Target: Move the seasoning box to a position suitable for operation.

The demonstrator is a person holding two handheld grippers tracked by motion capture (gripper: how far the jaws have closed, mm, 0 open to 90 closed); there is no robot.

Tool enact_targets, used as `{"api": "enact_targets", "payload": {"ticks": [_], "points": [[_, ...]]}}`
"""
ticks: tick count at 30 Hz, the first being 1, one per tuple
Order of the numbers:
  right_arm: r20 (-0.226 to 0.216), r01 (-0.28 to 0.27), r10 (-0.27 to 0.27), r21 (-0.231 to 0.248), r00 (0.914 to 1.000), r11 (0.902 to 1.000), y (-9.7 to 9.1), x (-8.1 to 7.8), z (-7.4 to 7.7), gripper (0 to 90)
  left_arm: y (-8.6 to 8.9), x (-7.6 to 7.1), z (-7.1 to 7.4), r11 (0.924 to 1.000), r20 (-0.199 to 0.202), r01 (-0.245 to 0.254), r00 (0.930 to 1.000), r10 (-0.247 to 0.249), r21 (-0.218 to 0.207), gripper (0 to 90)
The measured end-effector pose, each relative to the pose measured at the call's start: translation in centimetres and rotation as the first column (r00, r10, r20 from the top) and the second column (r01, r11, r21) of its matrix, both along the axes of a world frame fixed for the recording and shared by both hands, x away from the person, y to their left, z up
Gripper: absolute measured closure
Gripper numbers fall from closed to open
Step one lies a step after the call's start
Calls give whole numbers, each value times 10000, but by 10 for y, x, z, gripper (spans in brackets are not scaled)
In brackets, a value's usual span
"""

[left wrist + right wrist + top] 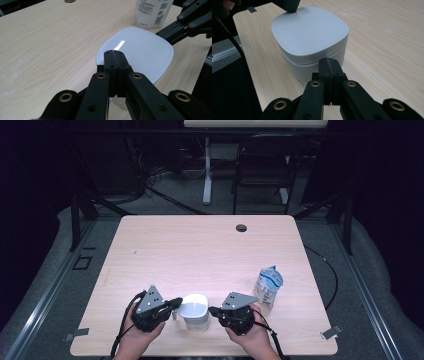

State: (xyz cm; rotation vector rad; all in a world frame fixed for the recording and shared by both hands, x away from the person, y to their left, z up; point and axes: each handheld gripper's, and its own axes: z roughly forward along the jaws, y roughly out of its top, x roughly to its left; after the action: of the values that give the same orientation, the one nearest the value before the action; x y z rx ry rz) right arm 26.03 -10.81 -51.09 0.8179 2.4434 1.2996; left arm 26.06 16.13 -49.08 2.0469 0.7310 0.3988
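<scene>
**Closed grippers flank lidded white container**

The light wood table (200,245) carries a white lidded container (194,310) near its front edge and a wipes pouch (268,286) to its right. The left gripper (176,303) and right gripper (212,310) flank the container, jaws pressed together, empty.

The setting reads as a laboratory or recording workspace, not a home. A pale wood-grain rectangular table (200,250) with a round cable hole (241,228) stands on grey carpet-like floor covering. Black metal frame struts (80,212) flank the table on both sides, and the surroundings are kept dark. Behind it, loose black cables (150,180) lie on the floor beside a white desk leg (207,170) and a black folding chair (262,170). Grey tape tabs (75,336) mark the floor near the table's front corners.
</scene>
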Motion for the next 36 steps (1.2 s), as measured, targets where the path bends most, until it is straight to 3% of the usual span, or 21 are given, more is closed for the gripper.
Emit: {"api": "enact_targets", "payload": {"ticks": [11,22,36], "points": [[-68,51,-49,216,10000,9998,-2,1,1,900,2,1,-1,9997,-138,-17,9999,14,-254,900],[-122,90,-84,526,9999,9986,-3,1,2,900,3,1,-1,9997,-148,-46,9999,42,-230,900],[-274,67,-59,292,9996,9996,-3,2,-3,900,3,1,-1,9997,-138,38,9999,-41,-236,900]]}}
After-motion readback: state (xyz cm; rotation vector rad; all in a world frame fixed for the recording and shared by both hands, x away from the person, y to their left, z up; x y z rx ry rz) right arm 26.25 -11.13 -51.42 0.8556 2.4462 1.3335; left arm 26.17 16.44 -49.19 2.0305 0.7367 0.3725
